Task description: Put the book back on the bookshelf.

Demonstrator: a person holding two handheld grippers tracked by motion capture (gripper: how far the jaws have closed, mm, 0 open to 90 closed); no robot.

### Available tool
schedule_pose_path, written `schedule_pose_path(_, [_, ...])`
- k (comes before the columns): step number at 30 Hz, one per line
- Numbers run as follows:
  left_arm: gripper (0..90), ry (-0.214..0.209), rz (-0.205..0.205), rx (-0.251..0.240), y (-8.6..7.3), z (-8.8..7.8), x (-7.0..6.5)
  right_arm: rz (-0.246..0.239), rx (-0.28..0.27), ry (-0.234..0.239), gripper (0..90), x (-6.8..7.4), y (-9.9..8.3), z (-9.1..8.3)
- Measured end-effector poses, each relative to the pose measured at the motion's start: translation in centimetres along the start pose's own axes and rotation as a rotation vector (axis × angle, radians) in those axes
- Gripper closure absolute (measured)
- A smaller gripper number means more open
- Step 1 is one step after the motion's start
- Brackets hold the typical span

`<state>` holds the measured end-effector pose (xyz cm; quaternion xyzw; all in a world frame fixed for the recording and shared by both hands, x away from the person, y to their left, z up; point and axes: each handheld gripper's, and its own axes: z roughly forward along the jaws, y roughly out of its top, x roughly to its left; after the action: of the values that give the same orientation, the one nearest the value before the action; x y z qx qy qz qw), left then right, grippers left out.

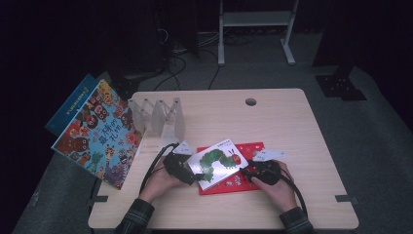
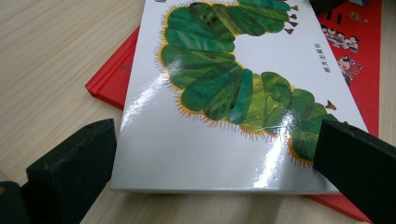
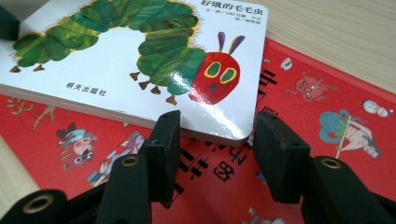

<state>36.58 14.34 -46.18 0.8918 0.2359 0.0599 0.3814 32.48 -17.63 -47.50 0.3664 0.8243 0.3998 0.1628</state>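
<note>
Near the front edge of the pale wooden table [image 1: 292,126], a small white board book [image 1: 218,163] with a green caterpillar on its cover lay on top of a larger, flat red book [image 1: 246,183]. The white book sat askew, one end sticking out past the red book's left edge and its red-faced caterpillar head toward the right.

At the white book's left end, the left gripper [image 1: 190,175] had its two black jaws standing wide, one on either side of the book's near edge. In the left gripper view the white book [image 2: 210,135] lay between the jaws; the left jaw stood just clear of it, and whether the right jaw touched could not be told. The red book [image 2: 112,74] showed underneath.

At the other end, the right gripper [image 1: 249,171] met the book's right corner. In the right gripper view its jaws were partly apart and flanked the rounded corner of the white book [image 3: 140,88], close beside it or just touching; a firm clamp could not be made out. The red book [image 3: 322,98] under it carried cartoon figures and large dark characters.

A person's hands and plaid sleeves came in from the bottom of the high view, one hand on each gripper.

Farther left, a big colourful picture book [image 1: 100,134] leaned at the table's edge beside a clear zigzag book stand [image 1: 158,114]. A round cable hole [image 1: 251,102] sat near the table's far edge.
</note>
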Motion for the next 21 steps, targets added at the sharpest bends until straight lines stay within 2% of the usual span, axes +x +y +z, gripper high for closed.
schedule_pose_path(4, [0.0,0.020,-0.003,-0.008,-0.4,-0.4,-0.1,-0.001,0.005,-0.016,50.2,0.0,0.0,-0.1])
schedule_pose_path(10, [0.0,0.043,-0.060,-0.017,-1.2,-1.0,-0.1,0.028,-0.033,-0.001,50.6,-0.1,-0.2,-1.5])
schedule_pose_path(12, [0.0,0.051,-0.056,-0.001,-1.5,-1.3,-0.1,0.025,-0.030,0.007,50.9,0.3,-0.3,-1.9])
schedule_pose_path(15, [0.0,0.058,-0.074,-0.002,-1.9,-1.6,-0.1,0.022,-0.027,0.026,51.3,0.9,-0.4,-2.1])
schedule_pose_path(19, [4.3,0.062,-0.097,-0.013,-2.4,-2.0,0.0,0.010,-0.019,0.044,51.6,1.8,-0.5,-2.0])
schedule_pose_path(21, [4.3,0.054,-0.089,-0.019,-2.6,-2.1,-0.1,-0.002,-0.018,0.053,51.6,2.3,-0.5,-1.9])
